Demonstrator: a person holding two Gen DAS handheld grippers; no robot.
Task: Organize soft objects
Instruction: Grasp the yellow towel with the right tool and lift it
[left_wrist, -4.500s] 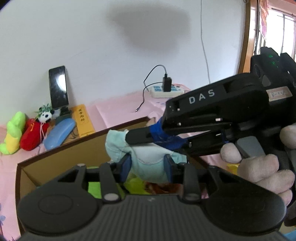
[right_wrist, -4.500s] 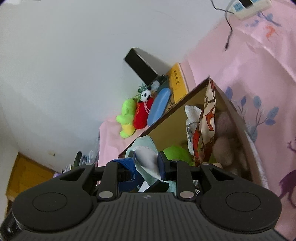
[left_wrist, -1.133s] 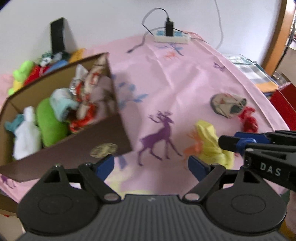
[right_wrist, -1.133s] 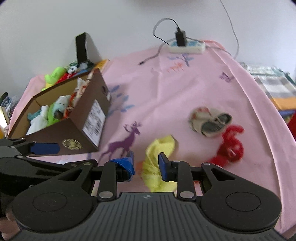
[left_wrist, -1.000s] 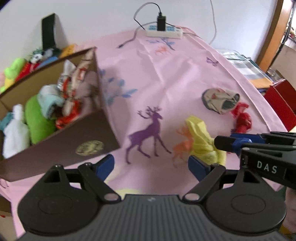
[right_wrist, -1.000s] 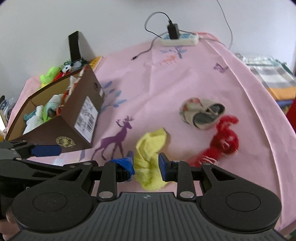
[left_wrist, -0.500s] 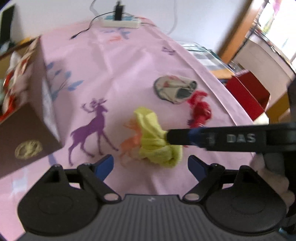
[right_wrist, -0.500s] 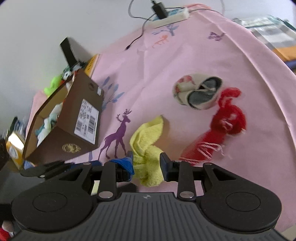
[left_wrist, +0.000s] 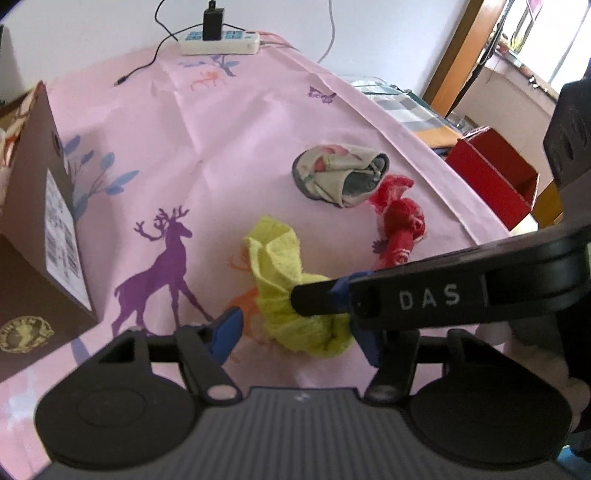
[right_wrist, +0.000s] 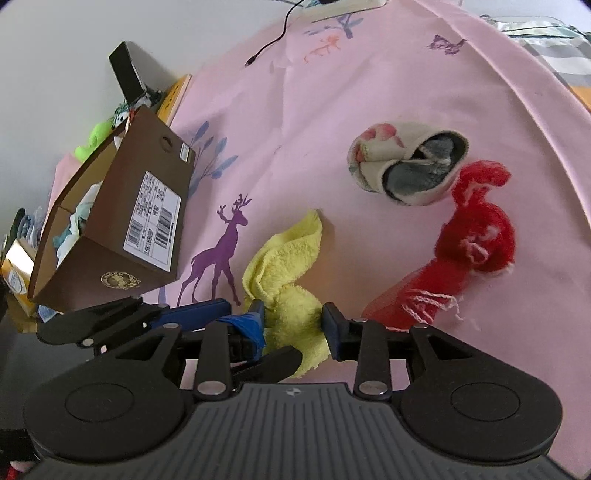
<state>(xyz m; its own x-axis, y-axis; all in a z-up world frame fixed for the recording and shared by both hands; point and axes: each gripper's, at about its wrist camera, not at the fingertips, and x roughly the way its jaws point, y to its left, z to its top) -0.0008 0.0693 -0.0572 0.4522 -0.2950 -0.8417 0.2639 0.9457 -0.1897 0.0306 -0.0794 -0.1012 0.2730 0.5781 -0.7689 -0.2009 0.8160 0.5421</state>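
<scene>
The yellow towel (right_wrist: 286, 273) lies near the bench's front edge, between both my claws: left claw (left_wrist: 299, 332) closing, right claw (right_wrist: 293, 325) opening around it.

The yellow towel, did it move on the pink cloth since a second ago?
No. The yellow towel still lies right of the purple deer print; only the cameras came closer.

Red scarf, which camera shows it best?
The right wrist view: the red scarf lies whole and near, knot and white fringe clear. In the left wrist view it is smaller, its lower end hidden behind the right gripper.
</scene>
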